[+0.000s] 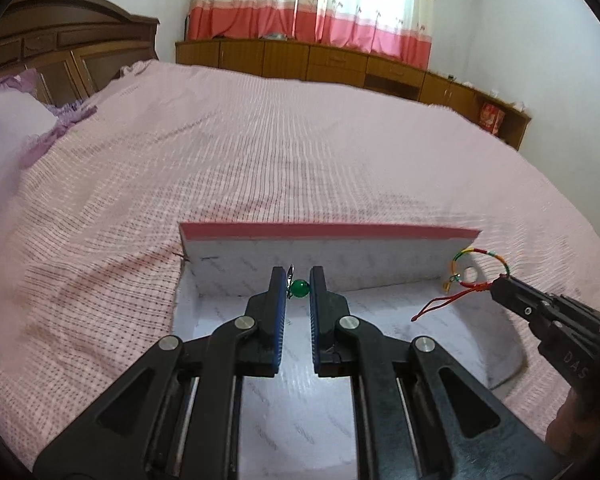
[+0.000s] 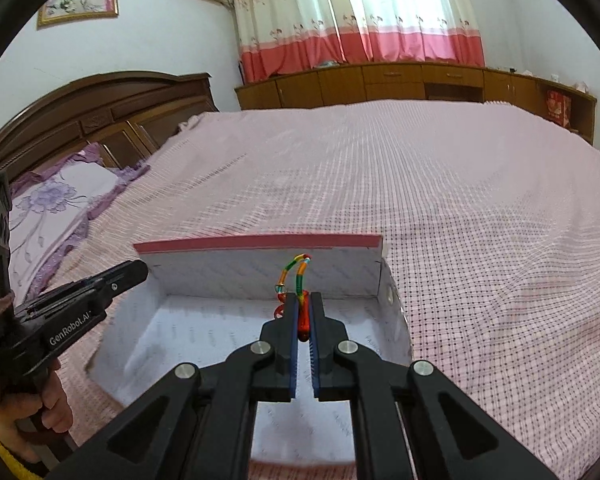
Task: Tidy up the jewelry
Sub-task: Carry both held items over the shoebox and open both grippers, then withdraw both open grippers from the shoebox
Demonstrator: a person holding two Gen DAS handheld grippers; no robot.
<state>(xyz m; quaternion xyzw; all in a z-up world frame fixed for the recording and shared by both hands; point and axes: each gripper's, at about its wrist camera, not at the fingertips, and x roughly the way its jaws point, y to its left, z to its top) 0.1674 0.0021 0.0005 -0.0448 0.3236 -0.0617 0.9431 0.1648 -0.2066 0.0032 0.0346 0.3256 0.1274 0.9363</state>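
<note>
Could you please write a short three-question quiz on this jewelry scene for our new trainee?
1. True or false: the open box sits on a wooden desk.
2. Which gripper carries the multicoloured cord bracelet? A) left B) right C) neither
3. Fill in: the left gripper is shut on a piece with a ______ bead.

Key
1. False: it rests on the pink checked bedspread.
2. B: the right gripper is shut on the bracelet's red cord, over the box.
3. Green: the green bead pendant sits between its pads, also over the box.
</note>
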